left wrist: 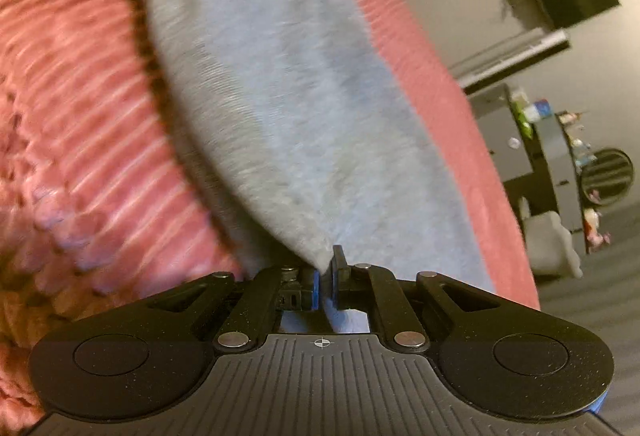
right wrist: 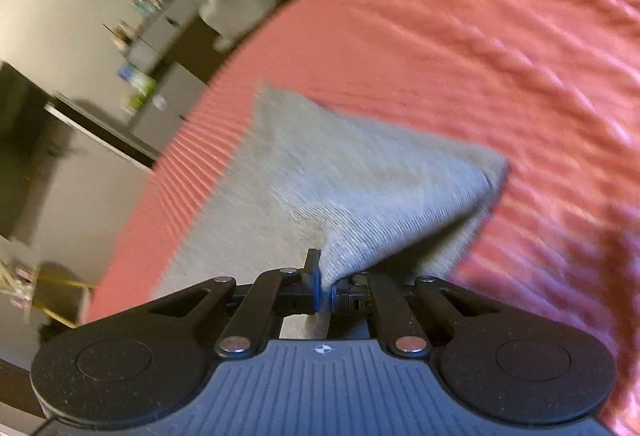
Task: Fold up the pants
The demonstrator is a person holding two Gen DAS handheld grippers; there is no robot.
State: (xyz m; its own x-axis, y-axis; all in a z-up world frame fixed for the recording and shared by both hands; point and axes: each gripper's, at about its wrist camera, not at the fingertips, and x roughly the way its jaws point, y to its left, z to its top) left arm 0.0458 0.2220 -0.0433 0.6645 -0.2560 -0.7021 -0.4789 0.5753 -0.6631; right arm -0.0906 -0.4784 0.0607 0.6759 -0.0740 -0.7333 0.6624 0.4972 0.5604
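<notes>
Over the pink blanket — left gripper and right gripper each pinch the grey pants.

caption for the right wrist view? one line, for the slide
Right claw shut on a pinched corner of the grey pants, lifting it off the pink ribbed bedspread.
</notes>
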